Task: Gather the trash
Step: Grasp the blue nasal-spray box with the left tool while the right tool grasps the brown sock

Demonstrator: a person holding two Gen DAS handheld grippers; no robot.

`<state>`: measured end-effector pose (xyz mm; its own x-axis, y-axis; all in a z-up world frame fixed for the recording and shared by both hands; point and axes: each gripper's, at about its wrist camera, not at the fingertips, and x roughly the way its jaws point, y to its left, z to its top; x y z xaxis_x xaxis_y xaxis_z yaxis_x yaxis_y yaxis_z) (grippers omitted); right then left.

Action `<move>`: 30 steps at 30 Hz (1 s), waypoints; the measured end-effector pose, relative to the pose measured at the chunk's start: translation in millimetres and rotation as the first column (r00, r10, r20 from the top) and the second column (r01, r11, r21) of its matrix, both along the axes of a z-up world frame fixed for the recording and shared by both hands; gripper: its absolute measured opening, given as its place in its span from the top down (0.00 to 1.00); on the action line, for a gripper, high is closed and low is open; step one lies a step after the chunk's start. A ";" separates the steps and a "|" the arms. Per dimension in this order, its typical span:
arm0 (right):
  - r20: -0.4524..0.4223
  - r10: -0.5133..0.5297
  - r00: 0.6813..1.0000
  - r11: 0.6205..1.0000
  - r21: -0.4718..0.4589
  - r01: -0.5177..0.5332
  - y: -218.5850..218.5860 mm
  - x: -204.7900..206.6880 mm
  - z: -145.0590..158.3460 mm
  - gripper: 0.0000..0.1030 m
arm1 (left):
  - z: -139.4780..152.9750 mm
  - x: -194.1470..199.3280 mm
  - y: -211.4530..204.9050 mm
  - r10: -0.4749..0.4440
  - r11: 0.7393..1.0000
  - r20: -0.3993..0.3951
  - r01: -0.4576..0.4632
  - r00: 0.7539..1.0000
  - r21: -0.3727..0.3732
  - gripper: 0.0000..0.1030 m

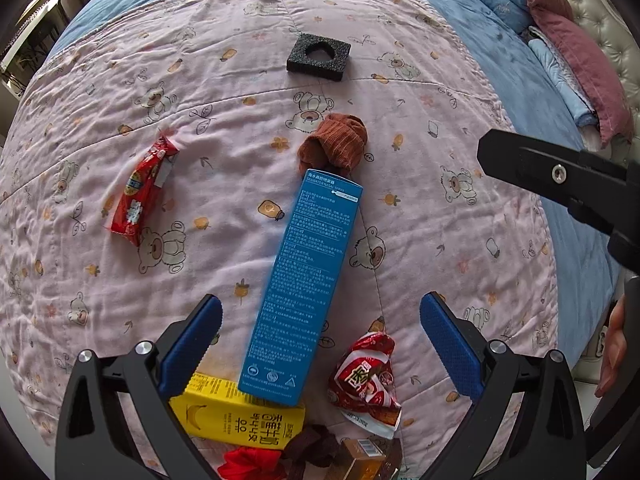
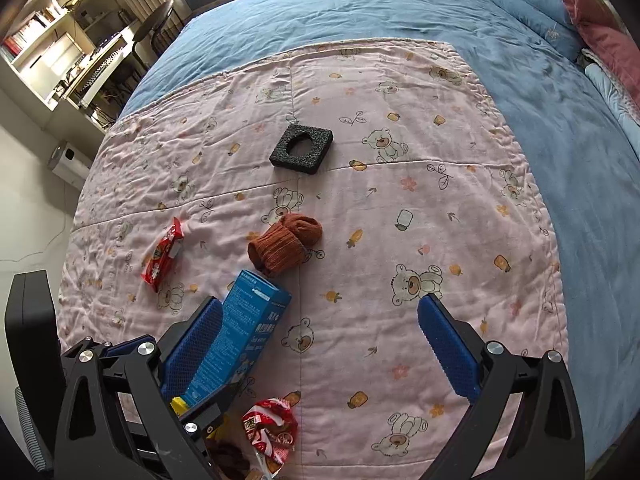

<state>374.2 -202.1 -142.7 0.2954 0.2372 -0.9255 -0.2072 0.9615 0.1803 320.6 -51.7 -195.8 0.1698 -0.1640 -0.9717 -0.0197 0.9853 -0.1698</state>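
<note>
A long blue box [image 1: 304,280] lies on the pink bear-print quilt [image 1: 440,240], its near end resting on a yellow carton [image 1: 236,416]. My left gripper [image 1: 320,328] is open and straddles the blue box without touching it. A crumpled red and white wrapper [image 1: 366,380] lies inside the right finger. A red snack wrapper [image 1: 142,196] lies to the left. My right gripper [image 2: 320,332] is open and empty over bare quilt, with the blue box [image 2: 240,332] and the left gripper's finger [image 2: 192,352] at its left.
A rolled brown sock [image 1: 336,144] lies beyond the blue box. A black foam square with a hole [image 1: 318,58] sits farther back. Dark and red fabric and an orange box [image 1: 360,460] lie at the near edge. Pillows [image 2: 560,12] at far right; desk [image 2: 92,60] and stool at left.
</note>
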 end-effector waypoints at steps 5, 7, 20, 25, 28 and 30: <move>-0.021 0.005 1.000 1.000 0.006 -0.005 -0.8 25.5 -21.1 0.08 | -25.5 15.7 -8.1 -0.021 1.000 -0.038 0.022 0.999 0.016 0.05; -0.021 0.016 1.000 1.000 0.010 -0.016 -0.4 34.9 -27.1 0.08 | -36.0 22.2 -10.7 -0.025 1.000 -0.062 0.026 0.998 0.012 0.10; -0.046 0.032 0.998 0.999 0.012 -0.031 3.1 73.1 -63.1 0.08 | -76.7 44.0 -16.5 -0.061 0.998 -0.104 0.060 0.993 -0.013 0.48; -0.079 0.057 0.995 0.998 0.036 -0.054 16.8 76.6 -77.7 0.08 | -77.0 41.8 -13.7 -0.052 0.998 -0.088 0.049 0.995 -0.032 0.49; -0.101 0.077 0.992 0.996 0.057 -0.071 27.5 77.0 -86.5 0.08 | -75.0 40.4 -4.8 -0.027 0.998 -0.093 0.022 0.995 -0.055 0.50; -0.116 0.092 0.989 0.994 0.070 -0.084 35.2 78.3 -92.4 0.08 | -72.9 39.4 -1.2 -0.011 0.998 -0.093 0.005 0.996 -0.063 0.50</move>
<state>452.5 -166.9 -235.2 0.1593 0.3183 -0.9345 -0.2634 0.9260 0.2705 360.1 -52.9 -268.8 0.0770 -0.2259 -0.9711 -0.0303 0.9730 -0.2287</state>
